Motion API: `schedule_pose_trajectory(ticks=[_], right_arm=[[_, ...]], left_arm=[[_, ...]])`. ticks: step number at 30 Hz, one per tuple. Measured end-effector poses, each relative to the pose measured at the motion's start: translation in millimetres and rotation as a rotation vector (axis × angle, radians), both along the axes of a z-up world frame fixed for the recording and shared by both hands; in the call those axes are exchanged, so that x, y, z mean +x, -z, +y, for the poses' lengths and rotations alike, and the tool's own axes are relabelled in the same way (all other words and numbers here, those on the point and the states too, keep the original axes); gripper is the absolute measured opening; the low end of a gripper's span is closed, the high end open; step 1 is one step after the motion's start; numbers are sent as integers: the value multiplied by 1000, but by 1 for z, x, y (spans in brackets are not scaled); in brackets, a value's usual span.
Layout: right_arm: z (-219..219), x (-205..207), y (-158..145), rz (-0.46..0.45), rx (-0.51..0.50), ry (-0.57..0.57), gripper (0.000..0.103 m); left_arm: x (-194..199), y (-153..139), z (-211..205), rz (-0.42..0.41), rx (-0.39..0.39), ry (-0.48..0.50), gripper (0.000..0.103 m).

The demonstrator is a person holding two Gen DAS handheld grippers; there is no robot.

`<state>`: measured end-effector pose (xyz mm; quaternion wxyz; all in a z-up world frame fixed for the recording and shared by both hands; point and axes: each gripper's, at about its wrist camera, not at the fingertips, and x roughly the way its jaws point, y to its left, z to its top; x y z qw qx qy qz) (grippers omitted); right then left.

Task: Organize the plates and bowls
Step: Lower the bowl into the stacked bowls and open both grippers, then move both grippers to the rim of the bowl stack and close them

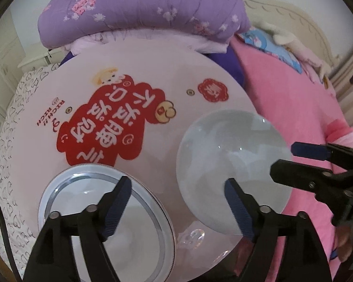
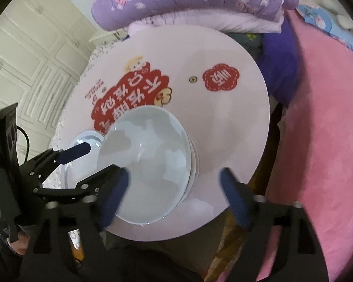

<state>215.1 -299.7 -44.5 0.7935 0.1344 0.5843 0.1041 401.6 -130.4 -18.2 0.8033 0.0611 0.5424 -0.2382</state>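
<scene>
While both claws gape with nothing between their fingers, the left gripper (image 1: 176, 188) hovers over the round table (image 1: 153, 70); plate (image 1: 101, 211) at 7 o'clock, bowl (image 1: 230, 164) at 4, right gripper (image 2: 174, 181) over it.

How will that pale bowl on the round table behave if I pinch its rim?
The pale bowl looks glazed, so probably slippery. It seems to sit on stacked dishes near the table edge, so it may rock. Likely rigid and breakable.

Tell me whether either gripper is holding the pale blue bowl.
No: the pale blue bowl sits on the round white table, both grippers open around it.
</scene>
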Motion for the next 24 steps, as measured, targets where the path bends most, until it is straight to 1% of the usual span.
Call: schedule_pose_trajectory(ticks=[1,3,6,9,11,15,24], right_arm=[[-1,0,-1,-10,-4,9,100],[-5,1,0,-23,-3,31,103],[-13,3,3,-12,26,59,103],[-19,3,7,-1,37,74,103],[-21,2,11,12,40,67,103],[-23,1,22,37,49,47,103],[-21,5,36,67,85,30,103]], left_arm=[[1,-2,3,0,-11,-4,83],[3,-4,7,9,-28,-8,84],[8,-3,14,52,-65,-18,86],[15,0,18,82,-86,-25,86],[17,4,19,105,-94,-23,86],[22,14,17,179,-127,-18,86],[33,40,4,301,-158,-18,86]])
